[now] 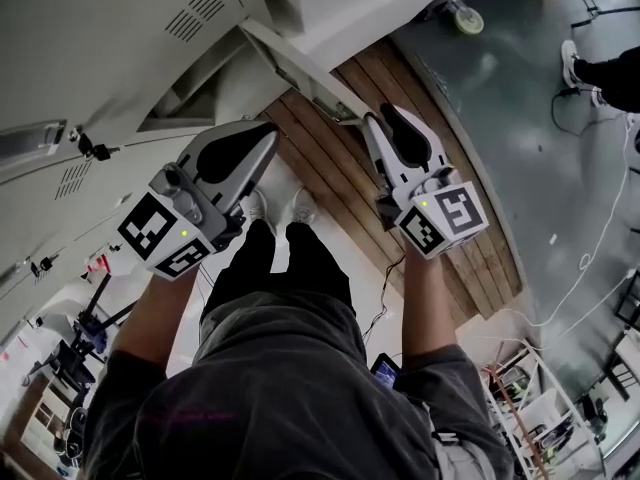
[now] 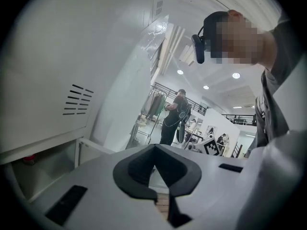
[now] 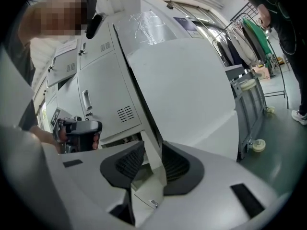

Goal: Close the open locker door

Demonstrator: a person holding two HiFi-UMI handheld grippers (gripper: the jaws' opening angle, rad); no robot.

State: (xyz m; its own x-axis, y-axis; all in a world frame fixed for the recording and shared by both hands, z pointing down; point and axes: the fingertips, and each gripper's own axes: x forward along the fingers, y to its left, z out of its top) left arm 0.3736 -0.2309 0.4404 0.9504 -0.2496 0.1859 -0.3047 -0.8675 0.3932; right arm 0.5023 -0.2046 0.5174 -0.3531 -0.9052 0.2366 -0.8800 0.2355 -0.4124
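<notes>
The open locker door (image 1: 300, 68) juts out from the grey locker bank (image 1: 100, 58) over a wooden platform; its white face (image 3: 192, 80) fills the right gripper view. My right gripper (image 1: 378, 118) is at the door's lower outer edge. That thin edge (image 3: 154, 169) runs between the open jaws of the right gripper (image 3: 152, 145). My left gripper (image 1: 268, 130) hangs beside the open compartment (image 1: 190, 113), shut with nothing in it (image 2: 154, 148). In the left gripper view the compartment (image 2: 38, 171) lies at lower left, with the door (image 2: 122, 109) beyond it.
My feet stand on the wooden platform (image 1: 420, 188) in front of the lockers. Cables (image 1: 600, 228) trail over the dark floor to the right, near a caster (image 1: 465, 18) and another person's shoe (image 1: 570, 63). A shelf rack (image 1: 540, 408) stands at lower right. A person (image 2: 173, 116) stands by a clothes rack.
</notes>
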